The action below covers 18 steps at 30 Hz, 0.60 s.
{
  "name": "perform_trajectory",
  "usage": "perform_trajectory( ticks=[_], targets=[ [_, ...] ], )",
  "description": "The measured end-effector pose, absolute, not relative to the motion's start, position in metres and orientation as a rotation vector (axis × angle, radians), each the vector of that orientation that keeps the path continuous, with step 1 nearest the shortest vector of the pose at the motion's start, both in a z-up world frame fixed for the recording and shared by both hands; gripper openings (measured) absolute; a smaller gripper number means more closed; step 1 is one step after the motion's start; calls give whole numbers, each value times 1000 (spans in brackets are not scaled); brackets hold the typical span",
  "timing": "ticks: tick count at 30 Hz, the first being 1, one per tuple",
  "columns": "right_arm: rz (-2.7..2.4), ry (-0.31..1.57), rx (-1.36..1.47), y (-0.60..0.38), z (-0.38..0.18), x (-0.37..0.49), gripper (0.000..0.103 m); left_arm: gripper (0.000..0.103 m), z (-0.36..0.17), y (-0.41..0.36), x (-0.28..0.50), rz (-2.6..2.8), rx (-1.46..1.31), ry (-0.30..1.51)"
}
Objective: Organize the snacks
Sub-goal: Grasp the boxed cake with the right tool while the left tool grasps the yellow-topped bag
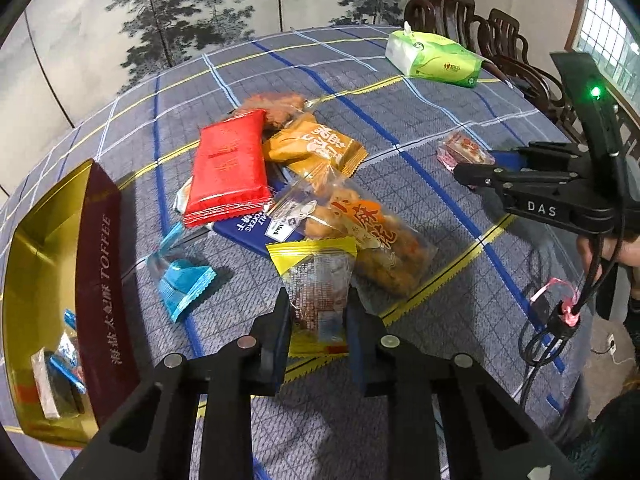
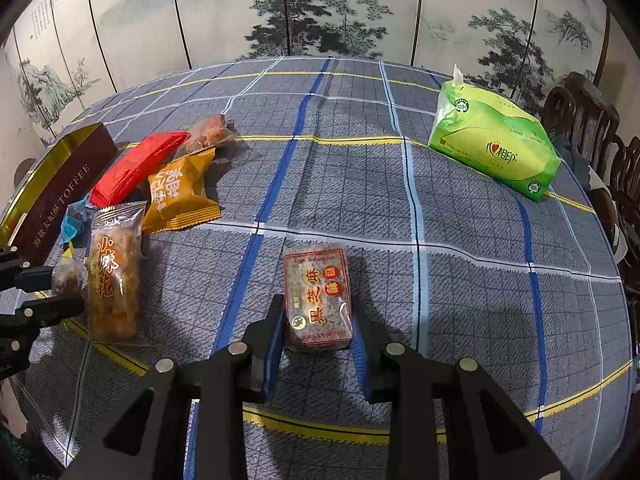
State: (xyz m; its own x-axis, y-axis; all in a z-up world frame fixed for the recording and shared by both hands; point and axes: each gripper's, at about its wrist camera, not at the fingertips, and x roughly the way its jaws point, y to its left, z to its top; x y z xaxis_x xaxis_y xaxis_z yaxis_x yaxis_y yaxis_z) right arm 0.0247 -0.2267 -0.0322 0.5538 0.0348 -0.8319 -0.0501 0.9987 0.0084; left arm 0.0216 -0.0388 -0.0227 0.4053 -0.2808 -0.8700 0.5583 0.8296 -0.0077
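Crinkly film and foil everywhere, and both grippers are busy. Lowest in the left wrist view, the left gripper [image 1: 318,316] has its jaws closed on a yellow-edged packet [image 1: 316,280], pads pinching its two long sides, its yellow bottom seam low in the frame. Lowest in the right wrist view, the right gripper [image 2: 318,322] is clamped the same way on a clear sesame packet [image 2: 318,300] with red printing, standing alone at centre bottom on the table [image 2: 460,280].

Handling call: these look light, soft and slippery, the contents likely brittle, so a gentle squeeze across the body beats grabbing a sealed edge, which would fold.

Further up, the pile sits mid-frame in the left view: a clear twist packet [image 1: 368,240] just behind the held one, a blue candy [image 1: 182,284] to its left, a red packet [image 1: 228,168] and an orange packet [image 1: 316,148] beyond. The toffee tin [image 1: 98,280] fills the left edge, and only this view looks inside it, showing a few sweets already lying there. It also shows the right gripper side-on at right.

Farthest back, the tissue pack [image 2: 492,148] sits upper right; the right view alone shows the sesame packet's printed face.
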Motion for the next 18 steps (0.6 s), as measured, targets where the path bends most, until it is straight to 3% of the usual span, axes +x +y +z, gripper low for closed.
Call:
perform_trajectory(
  ticks=[18],
  targets=[
    [30, 990, -25, -224, -32, 27, 30, 22, 19, 32, 40, -314, 174, 1010]
  ],
)
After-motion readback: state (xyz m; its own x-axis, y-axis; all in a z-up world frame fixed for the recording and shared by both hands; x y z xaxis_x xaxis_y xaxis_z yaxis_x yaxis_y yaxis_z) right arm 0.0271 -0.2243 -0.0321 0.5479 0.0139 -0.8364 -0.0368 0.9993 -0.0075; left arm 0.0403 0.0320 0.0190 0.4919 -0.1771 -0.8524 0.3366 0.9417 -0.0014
